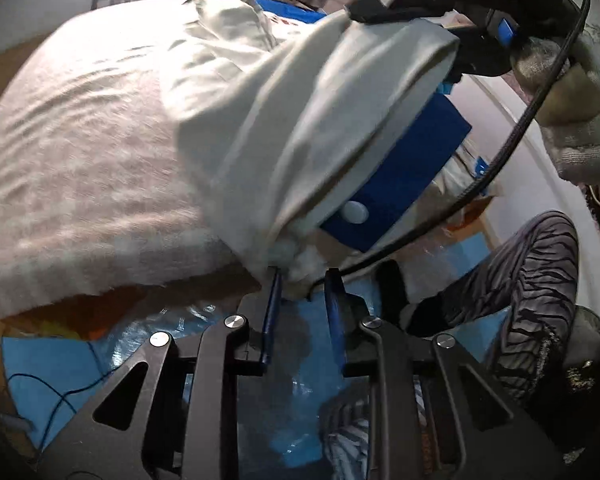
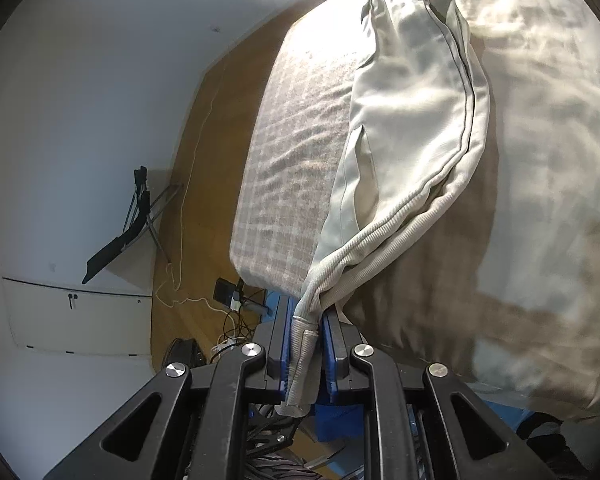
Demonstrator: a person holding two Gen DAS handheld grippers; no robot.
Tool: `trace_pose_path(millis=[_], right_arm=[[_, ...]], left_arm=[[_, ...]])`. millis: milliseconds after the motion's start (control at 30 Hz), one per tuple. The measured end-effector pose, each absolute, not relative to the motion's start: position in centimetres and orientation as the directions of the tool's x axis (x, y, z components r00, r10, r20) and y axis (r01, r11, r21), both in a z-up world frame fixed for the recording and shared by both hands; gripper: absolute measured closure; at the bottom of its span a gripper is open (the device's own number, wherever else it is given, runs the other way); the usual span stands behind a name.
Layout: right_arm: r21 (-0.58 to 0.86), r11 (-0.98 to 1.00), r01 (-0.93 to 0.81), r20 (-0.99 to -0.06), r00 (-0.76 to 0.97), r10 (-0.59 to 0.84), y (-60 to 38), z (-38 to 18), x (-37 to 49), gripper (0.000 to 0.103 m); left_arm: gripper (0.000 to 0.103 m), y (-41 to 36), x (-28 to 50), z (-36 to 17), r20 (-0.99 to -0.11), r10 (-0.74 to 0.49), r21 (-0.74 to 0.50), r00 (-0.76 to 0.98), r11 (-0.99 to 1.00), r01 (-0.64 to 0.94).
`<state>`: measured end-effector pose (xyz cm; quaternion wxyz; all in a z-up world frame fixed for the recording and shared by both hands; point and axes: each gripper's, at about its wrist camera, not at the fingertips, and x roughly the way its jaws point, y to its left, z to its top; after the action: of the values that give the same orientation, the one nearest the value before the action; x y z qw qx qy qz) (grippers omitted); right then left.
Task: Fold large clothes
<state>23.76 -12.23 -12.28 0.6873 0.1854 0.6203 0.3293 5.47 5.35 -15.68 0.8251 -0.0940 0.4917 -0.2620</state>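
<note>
- Left wrist view: the left gripper (image 1: 305, 276) holds a bunched edge of the pale grey garment (image 1: 300, 128) at its fingertips, though the blue pads are not fully together. The cloth rises ahead of it to the right gripper (image 1: 452, 4), held by a gloved hand (image 1: 572, 120), and drapes over the bed (image 1: 80, 160).
- Right wrist view: the right gripper (image 2: 306, 330) is clamped on a thick seamed hem of the garment (image 2: 412, 120), which stretches ahead over the bed's checked cover (image 2: 292, 168).
</note>
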Motion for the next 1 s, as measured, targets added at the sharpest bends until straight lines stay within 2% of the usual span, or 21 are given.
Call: trace_pose_path(millis=[33,100,267,333,367,500,667,767,833,900,967,1000], right_arm=[[0.661,0.715,-0.226,-0.732,0.015,0.681,-12.3,-12.1,23.7,0.091],[0.662,0.713,-0.232,-0.73,0.016,0.683,-12.3,-11.9,23.8,0.091],[0.664,0.71,-0.234,-0.727,0.019,0.686,-12.6,-11.6,24.1,0.091],[0.667,0.709,-0.23,-0.724,0.025,0.689,-12.7,-11.5,24.3,0.091],[0.668,0.708,-0.228,-0.722,0.028,0.691,-12.7,-11.5,24.4,0.091],[0.683,0.699,-0.215,-0.71,0.031,0.703,-13.1,-11.5,24.3,0.091],[0.74,0.654,-0.154,-0.66,0.021,0.751,-13.9,-12.8,23.5,0.091],[0.788,0.61,-0.083,-0.612,0.004,0.791,-14.9,-15.4,22.1,0.091],[0.799,0.601,-0.022,-0.602,-0.008,0.799,-15.8,-18.1,21.0,0.091],[0.778,0.628,0.011,-0.628,-0.01,0.778,-16.7,-20.4,20.3,0.085],[0.729,0.685,-0.001,-0.685,-0.016,0.728,-17.3,-21.9,19.6,0.071],[0.707,0.707,-0.021,-0.708,-0.021,0.706,-17.5,-22.2,19.2,0.068]], left_arm=[[0.081,5.9,5.8,-15.7,-0.756,-0.527,-0.425,0.388,0.847,0.32],[0.072,6.5,6.5,-16.0,-0.754,-0.525,-0.437,0.394,0.849,0.296],[0.071,4.7,7.2,-16.5,-0.746,-0.549,-0.437,0.377,0.831,0.344],[0.083,3.6,7.0,-16.5,-0.752,-0.541,-0.418,0.376,0.833,0.362],[0.097,3.1,6.9,-16.6,-0.764,-0.519,-0.395,0.384,0.846,0.358],[0.103,3.2,5.8,-15.9,-0.771,-0.468,-0.349,0.432,0.878,0.328],[0.103,5.0,3.8,-15.3,-0.782,-0.408,-0.293,0.471,0.908,0.3],[0.103,5.9,3.0,-15.9,-0.819,-0.352,-0.239,0.454,0.928,0.287],[0.103,6.5,2.7,-16.3,-0.828,-0.35,-0.244,0.439,0.929,0.279],[0.103,7.0,2.6,-16.5,-0.839,-0.354,-0.251,0.414,0.926,0.283],[0.103,7.4,2.6,-16.8,-0.859,-0.336,-0.236,0.387,0.929,0.284],[0.103,7.8,2.5,-16.9,-0.865,-0.326,-0.231,0.382,0.934,0.273]])
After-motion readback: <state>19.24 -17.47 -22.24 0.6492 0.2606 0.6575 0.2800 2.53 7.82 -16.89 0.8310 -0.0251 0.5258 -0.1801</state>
